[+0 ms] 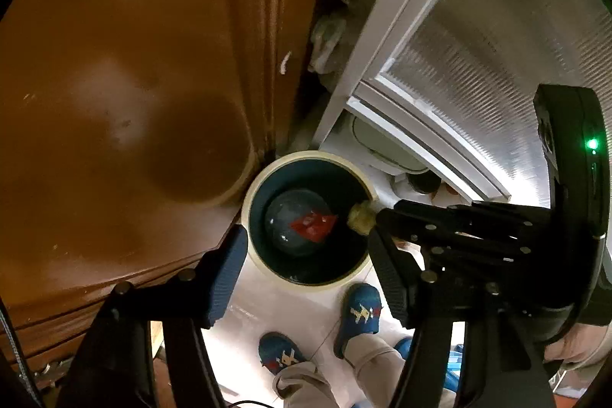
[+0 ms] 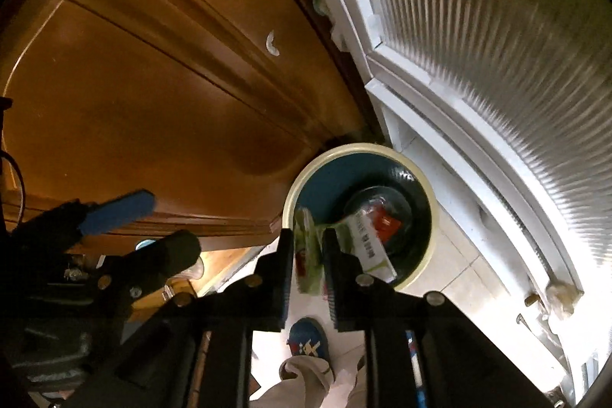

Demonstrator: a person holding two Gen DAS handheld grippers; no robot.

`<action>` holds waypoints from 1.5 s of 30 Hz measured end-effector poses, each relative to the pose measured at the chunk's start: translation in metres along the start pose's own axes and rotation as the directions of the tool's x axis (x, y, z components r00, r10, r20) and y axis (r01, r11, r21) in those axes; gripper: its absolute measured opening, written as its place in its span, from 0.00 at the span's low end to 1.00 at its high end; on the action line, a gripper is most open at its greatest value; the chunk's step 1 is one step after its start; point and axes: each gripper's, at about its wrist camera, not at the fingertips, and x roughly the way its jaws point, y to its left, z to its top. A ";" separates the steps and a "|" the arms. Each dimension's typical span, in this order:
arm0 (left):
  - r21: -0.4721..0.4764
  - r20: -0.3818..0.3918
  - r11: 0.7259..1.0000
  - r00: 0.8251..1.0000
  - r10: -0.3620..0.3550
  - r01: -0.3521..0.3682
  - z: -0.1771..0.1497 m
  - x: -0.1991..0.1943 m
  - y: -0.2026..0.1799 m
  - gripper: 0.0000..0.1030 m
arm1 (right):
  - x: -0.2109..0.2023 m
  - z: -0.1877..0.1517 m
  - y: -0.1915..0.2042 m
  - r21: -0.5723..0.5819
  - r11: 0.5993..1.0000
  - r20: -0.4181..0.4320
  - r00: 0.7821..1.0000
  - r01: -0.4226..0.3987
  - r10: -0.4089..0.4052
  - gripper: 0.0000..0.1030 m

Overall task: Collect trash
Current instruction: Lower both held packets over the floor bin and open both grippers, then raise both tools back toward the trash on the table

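I'd spread my right gripper (image 2: 309, 251), narrowly pinching the green-white crumpled wrapper (image 2: 306, 255), squarely over the cream-rimmed teal bin (image 2: 302, 174); left gripper (image 1: 306, 255) gapes empty.

We cannot read the print on the green wrapper (image 2: 346, 239); right gripper's fingers (image 2: 281, 278) hide its lower part.

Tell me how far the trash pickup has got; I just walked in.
Done: a red scrap already lies in the bin, and the left tongs hang open and empty above it. In hand: the right tongs have a green-and-white wrapper between them over the rim. Left: that wrapper is not yet in the bin.
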 end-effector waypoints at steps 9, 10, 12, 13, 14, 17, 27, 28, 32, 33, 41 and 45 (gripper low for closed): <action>-0.006 0.013 1.000 1.000 0.025 -0.024 -0.012 -0.021 0.008 0.77 | -0.019 0.004 0.001 0.025 0.999 0.032 0.999 -0.027 0.027 0.32; -0.005 0.015 1.000 1.000 0.027 -0.027 -0.013 -0.023 0.008 0.77 | -0.022 0.005 0.002 0.027 0.999 0.037 0.999 -0.037 0.036 0.33; -0.006 0.022 1.000 0.999 0.025 -0.025 -0.015 -0.026 0.010 0.77 | -0.027 0.005 0.003 0.027 0.999 0.043 0.999 -0.031 0.029 0.33; -0.009 0.024 1.000 0.999 0.028 -0.028 -0.015 -0.027 0.011 0.77 | -0.029 0.006 0.002 0.030 0.999 0.048 0.998 -0.031 0.029 0.33; -0.013 0.024 1.000 0.999 0.027 -0.027 -0.017 -0.029 0.013 0.77 | -0.030 0.007 0.001 0.033 0.999 0.052 0.998 -0.032 0.030 0.33; -0.026 0.028 0.999 0.999 0.030 -0.029 -0.020 -0.037 0.016 0.77 | -0.039 0.006 0.000 0.050 0.999 0.062 0.998 -0.015 0.012 0.33; -0.014 0.055 1.000 0.998 0.011 -0.011 -0.023 -0.095 0.000 0.78 | -0.089 -0.012 0.003 0.062 0.998 0.054 0.999 0.005 -0.009 0.33; -0.005 0.064 1.000 0.998 0.004 -0.004 -0.021 -0.105 -0.004 0.79 | -0.101 -0.014 0.008 0.056 0.998 0.061 0.998 0.003 -0.006 0.33; 0.033 0.122 0.999 0.992 -0.027 0.024 -0.011 -0.155 -0.026 0.85 | -0.144 -0.016 0.026 0.023 1.000 0.101 0.995 -0.012 0.010 0.33; 0.040 0.138 0.999 0.990 -0.035 0.030 -0.008 -0.167 -0.031 0.86 | -0.159 -0.017 0.033 0.010 1.000 0.118 0.993 -0.013 0.012 0.33; 0.113 0.315 0.991 0.944 -0.098 0.065 0.027 -0.274 -0.068 0.99 | -0.273 -0.020 0.068 -0.072 0.997 0.261 0.963 -0.042 0.059 0.33; 0.167 0.368 0.981 0.917 -0.157 0.101 0.049 -0.310 -0.091 0.99 | -0.331 -0.011 0.067 -0.078 0.997 0.381 0.924 -0.013 0.042 0.33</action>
